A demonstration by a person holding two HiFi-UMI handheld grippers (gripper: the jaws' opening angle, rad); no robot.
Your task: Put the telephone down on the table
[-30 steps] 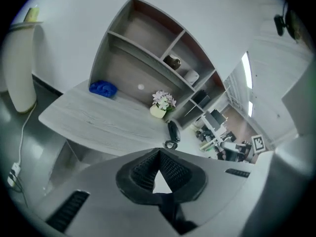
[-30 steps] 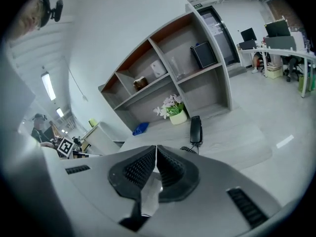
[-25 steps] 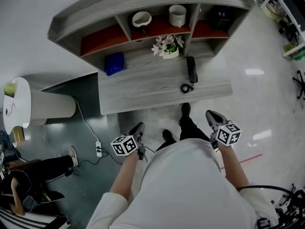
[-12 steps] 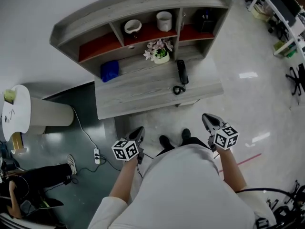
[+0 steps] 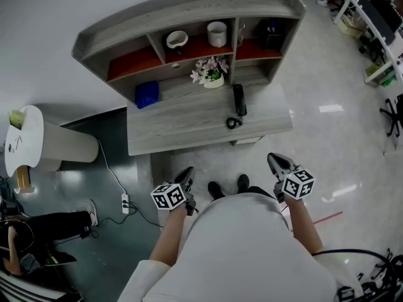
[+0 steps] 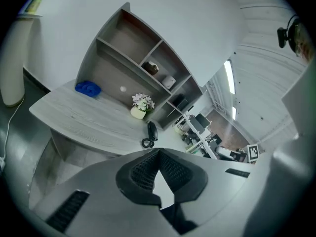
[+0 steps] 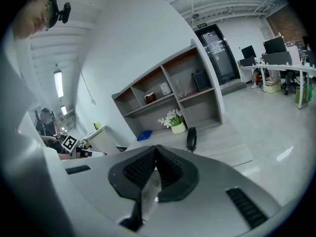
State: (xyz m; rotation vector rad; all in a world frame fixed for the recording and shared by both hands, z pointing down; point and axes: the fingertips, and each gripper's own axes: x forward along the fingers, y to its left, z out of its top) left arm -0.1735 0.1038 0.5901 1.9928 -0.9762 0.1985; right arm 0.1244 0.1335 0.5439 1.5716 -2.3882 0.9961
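Note:
The black telephone (image 5: 238,99) lies flat on the grey wooden table (image 5: 182,123), its coiled cord (image 5: 233,123) beside its near end. It also shows in the left gripper view as the telephone (image 6: 151,130) and in the right gripper view as the telephone (image 7: 191,138). My left gripper (image 5: 186,172) is held low by my body, well short of the table, shut with nothing in it. My right gripper (image 5: 272,160) is likewise back from the table and shut on nothing. The ribbed pads meet in the left gripper (image 6: 157,151) view and in the right gripper (image 7: 156,147) view.
A shelf unit (image 5: 189,14) at the table's back holds a bowl (image 5: 177,40), a white cup (image 5: 217,33) and a black box (image 5: 271,34). A flower pot (image 5: 213,74) and a blue object (image 5: 147,94) sit on the table. A white stand (image 5: 28,142), a power strip (image 5: 124,203) and a seated person (image 5: 38,231) are at left.
I have stepped back from the table, so my feet are farther from its edge. Both grippers stay shut by my body. The telephone has not moved.

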